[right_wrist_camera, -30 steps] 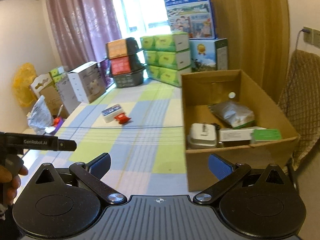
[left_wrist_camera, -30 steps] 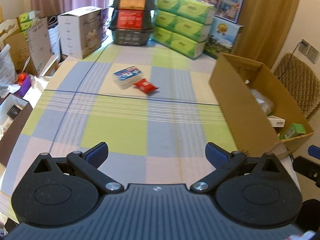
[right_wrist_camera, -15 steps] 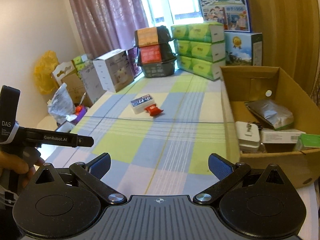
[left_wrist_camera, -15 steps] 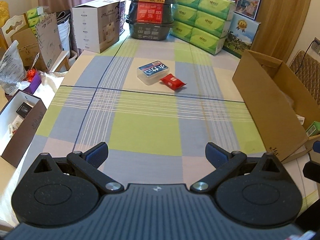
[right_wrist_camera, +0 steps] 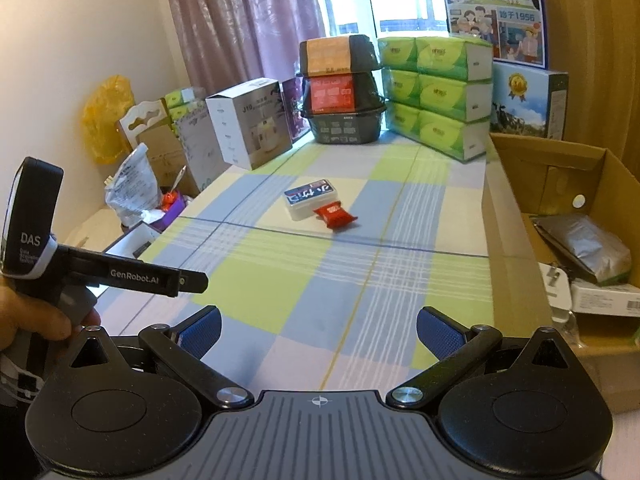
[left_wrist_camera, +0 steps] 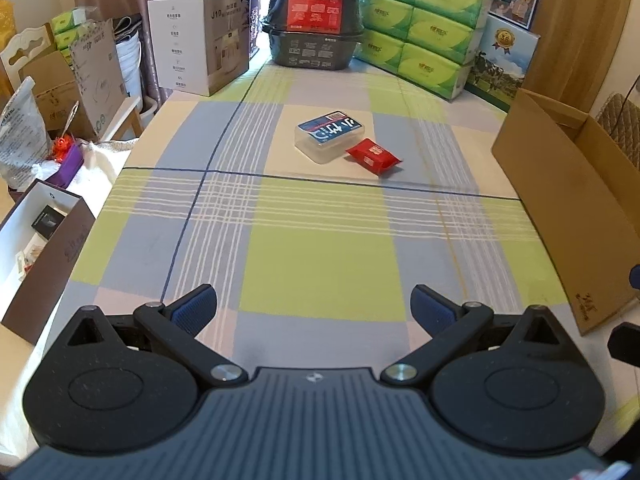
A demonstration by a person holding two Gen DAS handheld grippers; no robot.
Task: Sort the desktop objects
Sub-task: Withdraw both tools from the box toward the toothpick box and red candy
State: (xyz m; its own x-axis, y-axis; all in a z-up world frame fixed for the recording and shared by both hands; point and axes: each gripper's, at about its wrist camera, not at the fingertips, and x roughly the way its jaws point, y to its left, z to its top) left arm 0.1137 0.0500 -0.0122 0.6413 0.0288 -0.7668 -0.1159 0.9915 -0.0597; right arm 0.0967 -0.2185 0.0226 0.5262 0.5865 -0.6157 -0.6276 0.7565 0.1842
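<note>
Red snack packet [left_wrist_camera: 373, 155] lies flat on the checked tablecloth [left_wrist_camera: 320, 264], mid-table, far from me. Its left end touches or just overlaps the clear plastic card box [left_wrist_camera: 329, 134] with a blue-and-red label; can't tell which. Both sit well ahead of my fingers, nothing between them and me but bare cloth. From my right wrist view the same pair shows, packet [right_wrist_camera: 335, 215] in front-right of the box [right_wrist_camera: 309, 199].

To the right, an open cardboard box [right_wrist_camera: 508, 216] stands at the table's edge. Inside it: a silver foil pouch [right_wrist_camera: 588, 244], a white plug adapter [right_wrist_camera: 556, 288], and a white carton [right_wrist_camera: 604, 298], packed close together.

At the far end of the table: stacked dark baskets [left_wrist_camera: 316, 12] with orange and red labels, green tissue packs [left_wrist_camera: 424, 28] beside them on the right, a white appliance box [left_wrist_camera: 200, 56] on the left.

My left gripper [left_wrist_camera: 314, 307] hovers low over the near edge of the cloth, jaws spread wide, gripping nothing. My right gripper [right_wrist_camera: 319, 330] is likewise spread wide and empty, over the near right part of the table. In the right view, a hand [right_wrist_camera: 28, 320] holds the left gripper's handle, its arm marked GenRobot.AI.
</note>
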